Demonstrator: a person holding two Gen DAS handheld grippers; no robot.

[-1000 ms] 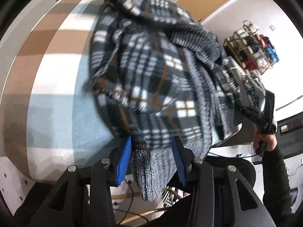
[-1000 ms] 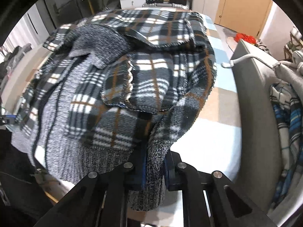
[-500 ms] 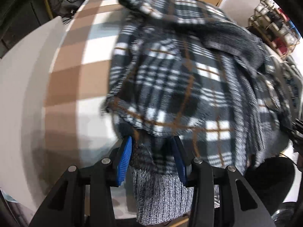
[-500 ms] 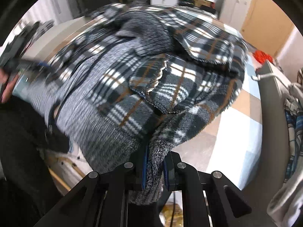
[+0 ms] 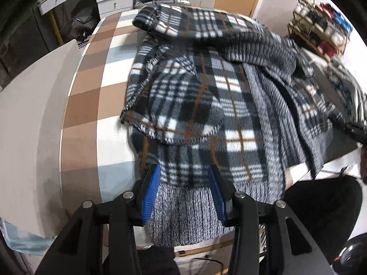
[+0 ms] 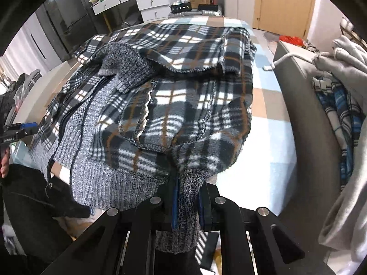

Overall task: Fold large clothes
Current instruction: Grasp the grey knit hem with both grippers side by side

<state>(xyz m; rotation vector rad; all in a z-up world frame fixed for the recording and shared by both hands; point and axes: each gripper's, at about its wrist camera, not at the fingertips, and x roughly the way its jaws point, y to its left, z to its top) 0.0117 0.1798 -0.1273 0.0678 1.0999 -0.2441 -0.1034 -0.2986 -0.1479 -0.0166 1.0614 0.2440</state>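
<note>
A large plaid fleece jacket [image 5: 206,96] with grey knit ribbed hem and collar lies spread on a checked table [image 5: 91,87]; it also shows in the right wrist view [image 6: 179,105]. My left gripper [image 5: 183,190] holds the grey knit hem at the jacket's near left corner between its blue pads, jaws fairly wide apart around the bunched cloth. My right gripper [image 6: 187,204] is shut tight on the knit hem at the near right corner. The left gripper shows at the left edge of the right wrist view [image 6: 18,130].
A grey panel [image 6: 305,123] stands right of the table with folded clothes [image 6: 339,105] behind it. White drawers [image 6: 142,0] and a suitcase stand at the far end. A shelf rack [image 5: 318,32] is at the right. A grey board [image 5: 34,114] lies left of the table.
Both grippers have kept hold of the hem and pulled it toward the near edge. The jacket now lies flatter and more spread out on the table.
</note>
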